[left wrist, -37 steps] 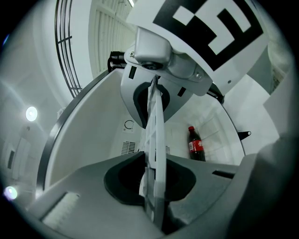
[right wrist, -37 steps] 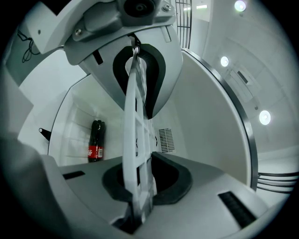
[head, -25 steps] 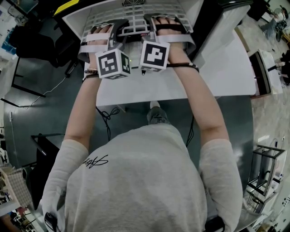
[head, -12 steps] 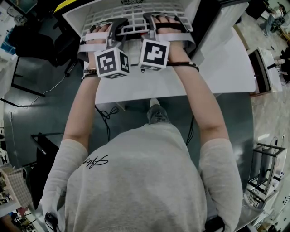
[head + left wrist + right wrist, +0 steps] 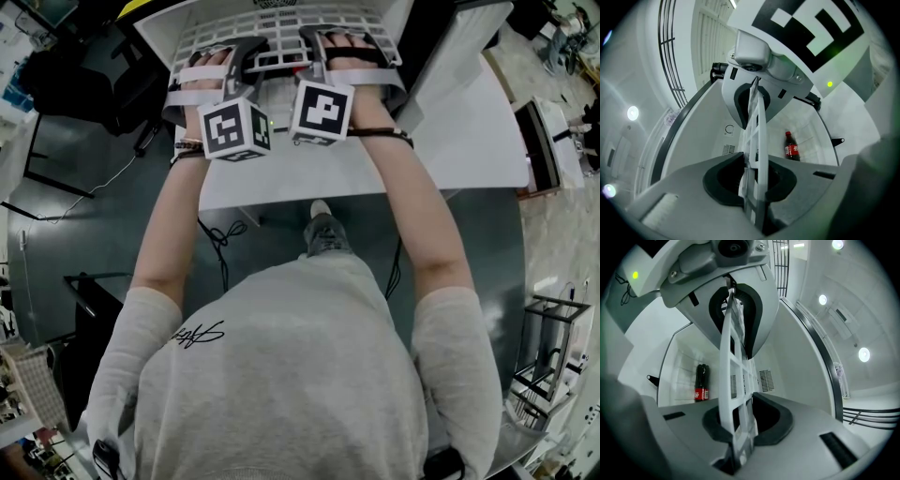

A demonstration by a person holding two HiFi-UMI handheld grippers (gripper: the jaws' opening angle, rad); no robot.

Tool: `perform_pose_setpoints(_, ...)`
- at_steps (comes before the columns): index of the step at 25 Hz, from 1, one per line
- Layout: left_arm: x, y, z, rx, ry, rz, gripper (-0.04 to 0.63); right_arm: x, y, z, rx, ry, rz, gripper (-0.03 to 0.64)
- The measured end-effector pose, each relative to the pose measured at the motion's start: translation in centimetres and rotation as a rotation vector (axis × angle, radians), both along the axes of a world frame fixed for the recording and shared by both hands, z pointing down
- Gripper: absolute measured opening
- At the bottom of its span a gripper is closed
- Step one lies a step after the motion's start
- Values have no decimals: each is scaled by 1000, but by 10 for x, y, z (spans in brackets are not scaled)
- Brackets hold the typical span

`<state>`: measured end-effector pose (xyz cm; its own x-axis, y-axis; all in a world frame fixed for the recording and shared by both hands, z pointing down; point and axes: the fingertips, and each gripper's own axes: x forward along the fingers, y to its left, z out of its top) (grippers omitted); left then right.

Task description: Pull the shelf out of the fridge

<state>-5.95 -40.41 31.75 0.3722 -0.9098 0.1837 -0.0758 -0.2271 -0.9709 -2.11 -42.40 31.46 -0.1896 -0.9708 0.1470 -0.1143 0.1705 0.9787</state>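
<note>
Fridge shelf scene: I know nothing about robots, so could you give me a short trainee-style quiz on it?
1. True or false: the left gripper and the right gripper are both clamped on the grid shelf.
2. What stands inside the fridge behind it? A) milk carton B) cola bottle C) egg box
3. Fill in: the shelf's colour is ___.
Key: 1 true; 2 B; 3 white.
</note>
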Motion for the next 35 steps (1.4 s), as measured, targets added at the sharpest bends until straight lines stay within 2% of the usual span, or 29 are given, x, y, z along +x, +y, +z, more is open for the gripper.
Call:
perform_pose_setpoints(17, 0, 17, 0, -17, 19, -4, 43, 2, 16, 0, -8, -4, 21, 41)
perform_pose_setpoints(35, -1, 22, 0, -23, 16, -17, 43, 1, 22, -2, -16, 0, -7, 43)
